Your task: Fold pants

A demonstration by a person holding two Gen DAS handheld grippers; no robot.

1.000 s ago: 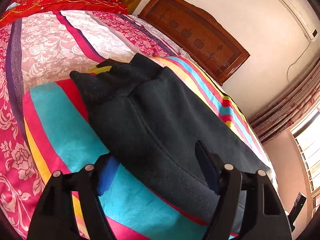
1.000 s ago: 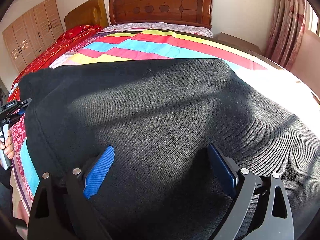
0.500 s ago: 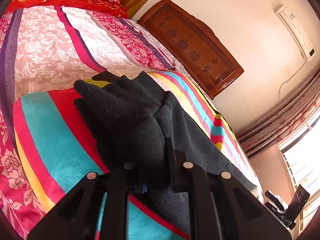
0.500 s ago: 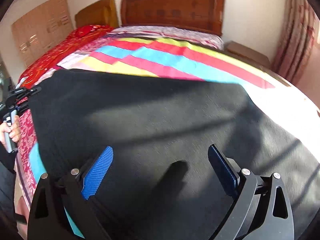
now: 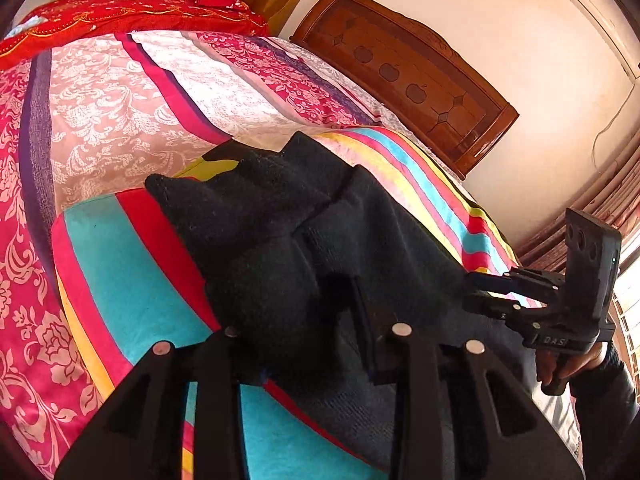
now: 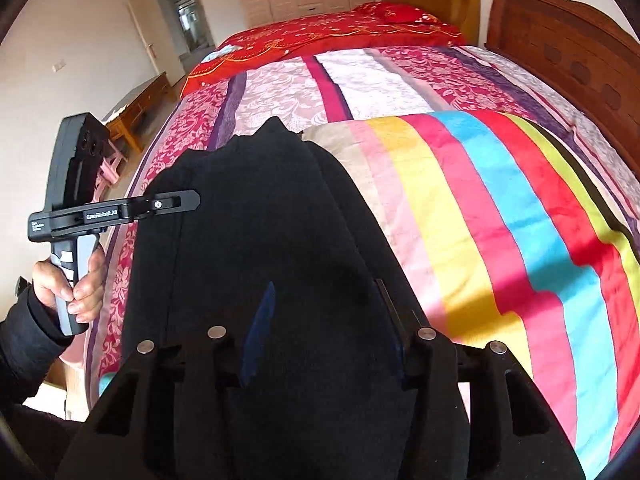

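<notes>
Both jaws pinch the pants (image 6: 256,216), we risk thick cloth slipping from our left gripper (image 5: 304,344) or right gripper (image 6: 324,328), bunching toward 12 o'clock.

The dark knit pants (image 5: 320,240) are lying on the striped multicoloured blanket (image 5: 132,280), which is spreading over the floral patterned bedspread (image 5: 100,112). In the left wrist view the pants are running from the frame's centre to its lower right, with the carved wooden headboard (image 5: 420,76) sitting behind them at upper right. The red embroidered quilt (image 5: 120,12) is lying at upper left. The left gripper (image 5: 304,344) is sitting at bottom centre, bunched cloth filling it; the right gripper (image 5: 472,292) is reaching in from the right edge onto the pants.
</notes>
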